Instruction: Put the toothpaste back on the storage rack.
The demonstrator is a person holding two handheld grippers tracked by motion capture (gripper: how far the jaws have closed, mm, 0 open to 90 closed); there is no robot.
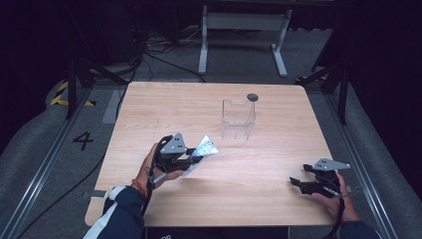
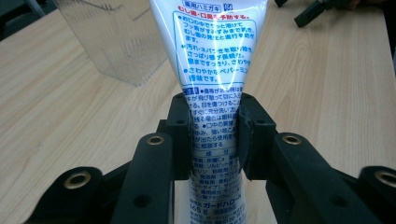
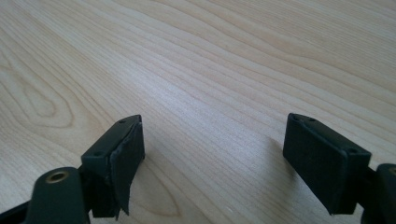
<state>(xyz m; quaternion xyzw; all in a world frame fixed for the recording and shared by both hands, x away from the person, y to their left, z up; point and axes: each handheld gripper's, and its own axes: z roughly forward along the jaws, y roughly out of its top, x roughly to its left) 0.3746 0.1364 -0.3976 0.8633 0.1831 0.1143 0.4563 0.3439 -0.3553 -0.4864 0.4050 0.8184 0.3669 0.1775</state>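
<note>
Left gripper [image 1: 195,158], seen from the high view over the left half of the tabletop [image 1: 149,109] and nearer its front edge than its back: its jaws are closed on a white toothpaste tube [image 1: 203,151] with blue Japanese print, which is carried clear of the wood and slants up toward the table's centre. In the left gripper view the two pads [image 2: 180,140] pinch the flat tube [image 2: 215,60] across its width, and the tube runs up and away between the jaws toward a clear plastic container [image 2: 119,37]. That container [image 1: 238,118], open at the top and apparently empty, stands upright on the back half of the tabletop, a little right of centre, near the tube but not touching it; a small dark round spot [image 1: 252,96] lies just behind it. Right gripper [image 1: 304,183], near the front right corner: its jaws stand wide apart with nothing between them, and the right gripper view shows bare wood grain [image 3: 210,70] between the two pads [image 3: 128,158]. Stage, as judged from this arrangement: the pick-up of the tube is complete and the tube is off the surface; carrying it across to the container, lowering it through the open top and releasing it appear to remain.
</note>
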